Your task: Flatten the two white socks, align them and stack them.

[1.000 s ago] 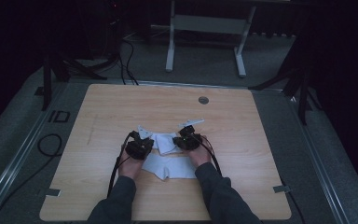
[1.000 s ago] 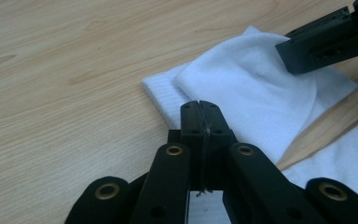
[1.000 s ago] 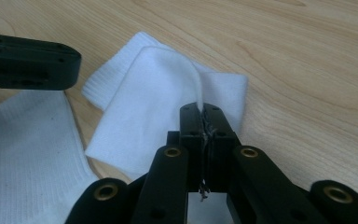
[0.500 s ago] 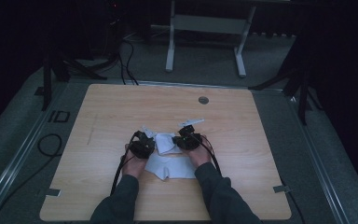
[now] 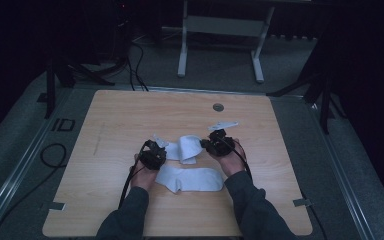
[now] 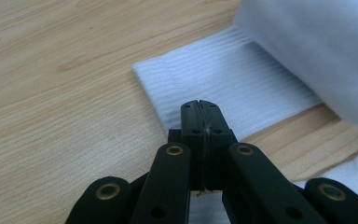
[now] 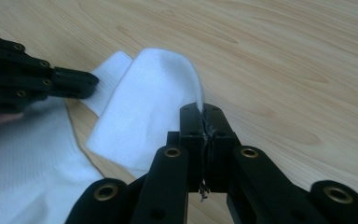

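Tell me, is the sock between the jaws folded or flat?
Folded: the upper sock doubles back over itself while the other sock lies flat.

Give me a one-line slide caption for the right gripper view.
Right gripper, jaws shut on a raised white sock, folds it over above the wooden table while the left gripper pins its cuff.

— Table [image 5: 130, 120]: surface?
— Pale wood-grain top, smooth, with a slight sheen. A small round metal-looking fitting [image 5: 218, 107] sits at its 12 o'clock edge.

— The socks?
— White knitted cloth, matt. The folded sock [image 6: 223, 79] shows fine ribbing at its cuff; the flat sock [image 5: 190, 179] at 6 o'clock looks like the same soft fabric.

— The tools?
— Left gripper [image 6: 200, 108] and right gripper [image 7: 200, 111]: black, matt, plastic-looking jaws with brass-coloured rivets.

— Surroundings?
— Grey speckled floor [image 5: 360, 165], rough-looking, like carpet.
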`<state>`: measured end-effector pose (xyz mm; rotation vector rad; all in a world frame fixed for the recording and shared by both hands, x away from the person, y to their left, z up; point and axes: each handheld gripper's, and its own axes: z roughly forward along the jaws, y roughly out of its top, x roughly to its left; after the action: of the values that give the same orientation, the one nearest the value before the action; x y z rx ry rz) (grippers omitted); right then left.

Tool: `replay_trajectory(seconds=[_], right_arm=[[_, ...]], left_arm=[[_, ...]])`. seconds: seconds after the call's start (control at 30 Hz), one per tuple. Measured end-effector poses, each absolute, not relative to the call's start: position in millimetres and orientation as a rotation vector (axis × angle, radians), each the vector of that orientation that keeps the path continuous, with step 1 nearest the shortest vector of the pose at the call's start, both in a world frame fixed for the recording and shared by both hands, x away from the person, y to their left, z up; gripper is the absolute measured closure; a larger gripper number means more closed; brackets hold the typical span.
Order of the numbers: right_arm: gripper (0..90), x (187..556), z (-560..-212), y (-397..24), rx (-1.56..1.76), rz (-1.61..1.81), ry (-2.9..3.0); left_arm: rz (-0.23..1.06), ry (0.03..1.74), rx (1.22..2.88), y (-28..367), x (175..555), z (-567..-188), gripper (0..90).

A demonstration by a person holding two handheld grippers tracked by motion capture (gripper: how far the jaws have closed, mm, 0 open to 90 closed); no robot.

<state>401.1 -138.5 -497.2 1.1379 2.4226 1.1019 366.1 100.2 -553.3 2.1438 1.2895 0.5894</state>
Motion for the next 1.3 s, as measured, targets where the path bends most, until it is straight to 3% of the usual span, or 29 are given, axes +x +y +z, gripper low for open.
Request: replay_trajectory(seconds=[1.3], right_arm=[[87.0,409,-497,-238,1.339,1.002,2.296]], left_arm=[[0.565,1.301,2.147,104,370,-552,89.6]])
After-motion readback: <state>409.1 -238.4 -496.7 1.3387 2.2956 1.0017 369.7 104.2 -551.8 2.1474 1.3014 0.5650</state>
